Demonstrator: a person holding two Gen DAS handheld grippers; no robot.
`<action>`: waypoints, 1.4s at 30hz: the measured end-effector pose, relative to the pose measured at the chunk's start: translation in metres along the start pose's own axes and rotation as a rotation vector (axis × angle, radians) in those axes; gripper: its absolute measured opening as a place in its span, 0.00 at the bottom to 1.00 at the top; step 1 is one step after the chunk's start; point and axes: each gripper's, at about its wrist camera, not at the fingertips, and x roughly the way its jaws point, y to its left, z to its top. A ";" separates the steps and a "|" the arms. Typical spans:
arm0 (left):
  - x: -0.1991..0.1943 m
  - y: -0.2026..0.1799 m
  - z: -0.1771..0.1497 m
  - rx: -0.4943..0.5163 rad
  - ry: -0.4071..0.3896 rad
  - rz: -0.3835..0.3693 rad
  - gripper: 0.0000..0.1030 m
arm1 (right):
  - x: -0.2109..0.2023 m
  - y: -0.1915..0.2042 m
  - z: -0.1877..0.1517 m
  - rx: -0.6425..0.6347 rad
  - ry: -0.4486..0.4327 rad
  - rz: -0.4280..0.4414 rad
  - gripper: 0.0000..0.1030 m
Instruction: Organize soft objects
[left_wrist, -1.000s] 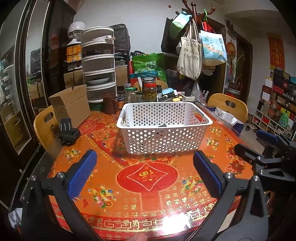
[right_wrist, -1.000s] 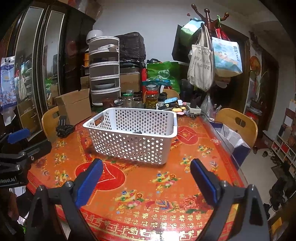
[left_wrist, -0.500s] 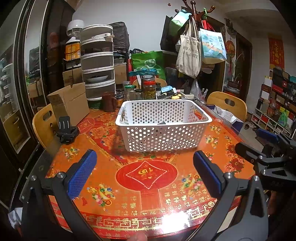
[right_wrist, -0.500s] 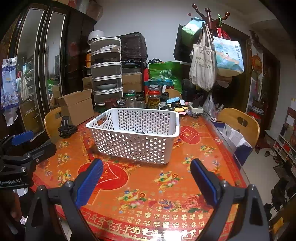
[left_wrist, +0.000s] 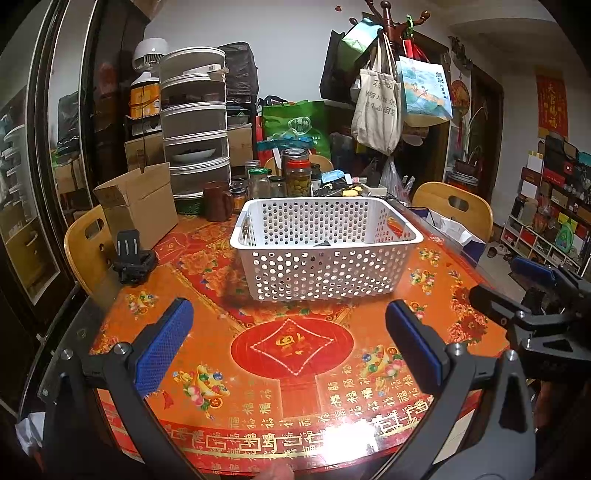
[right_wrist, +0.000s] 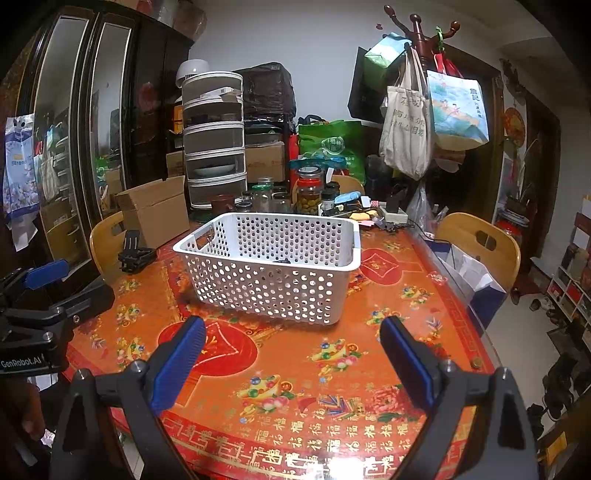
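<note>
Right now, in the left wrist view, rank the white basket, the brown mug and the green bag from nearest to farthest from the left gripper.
1. White basket: straight ahead of the left gripper, mid-table.
2. Brown mug: behind the basket, to the left.
3. Green bag: beyond the table, against the clutter.

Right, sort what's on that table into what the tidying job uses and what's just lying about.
Job:
white basket
small dark item inside it, too hidden to identify
left tool, open
right tool, open

Lying about:
cardboard box
black clamp stand
brown mug
glass jars
</note>
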 end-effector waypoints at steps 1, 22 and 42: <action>0.000 0.000 -0.001 0.000 0.000 0.000 1.00 | 0.000 0.000 0.000 0.001 0.000 0.000 0.93; 0.002 -0.002 -0.003 -0.001 0.006 -0.002 1.00 | 0.000 0.001 -0.001 0.002 0.002 0.001 0.93; 0.008 -0.008 -0.012 0.007 0.013 -0.006 1.00 | 0.000 0.004 -0.004 0.004 0.008 0.004 0.93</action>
